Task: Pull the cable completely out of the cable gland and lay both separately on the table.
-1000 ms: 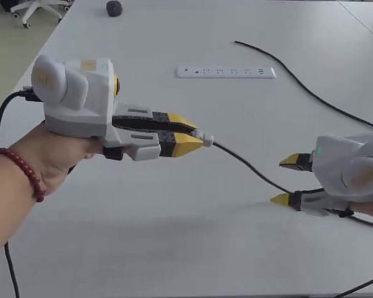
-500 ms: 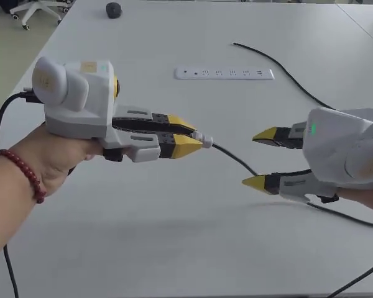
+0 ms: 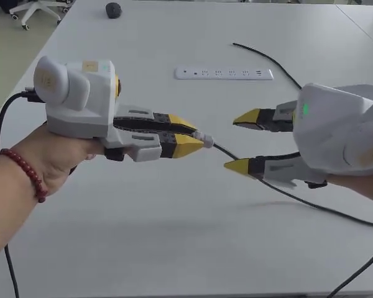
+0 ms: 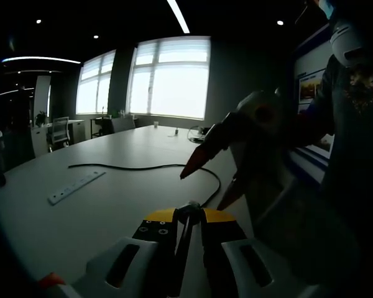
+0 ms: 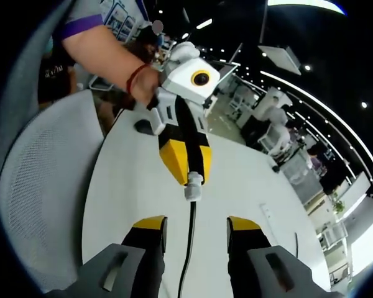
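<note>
My left gripper (image 3: 193,138) is held above the table, shut on the small white cable gland (image 3: 205,139), whose end sticks out past the yellow tips. The black cable (image 3: 280,189) leaves the gland and runs right and down across the table. My right gripper (image 3: 238,141) is open, its yellow fingertips (image 3: 236,166) on either side of the cable a short way from the gland. In the right gripper view the gland (image 5: 193,185) and the cable (image 5: 189,242) lie between the open jaws. In the left gripper view the gland (image 4: 190,211) sits between the shut jaws.
A white power strip (image 3: 224,74) lies on the white table (image 3: 143,236) behind the grippers. The cable's far stretch (image 3: 267,59) curves past the strip's right end. A dark round object (image 3: 114,9) sits at the far edge. Office chairs stand beyond the table at top left.
My right gripper has moved left and up toward the gland, staying open, until its tips straddle the cable. The left gripper has held still with the gland.
</note>
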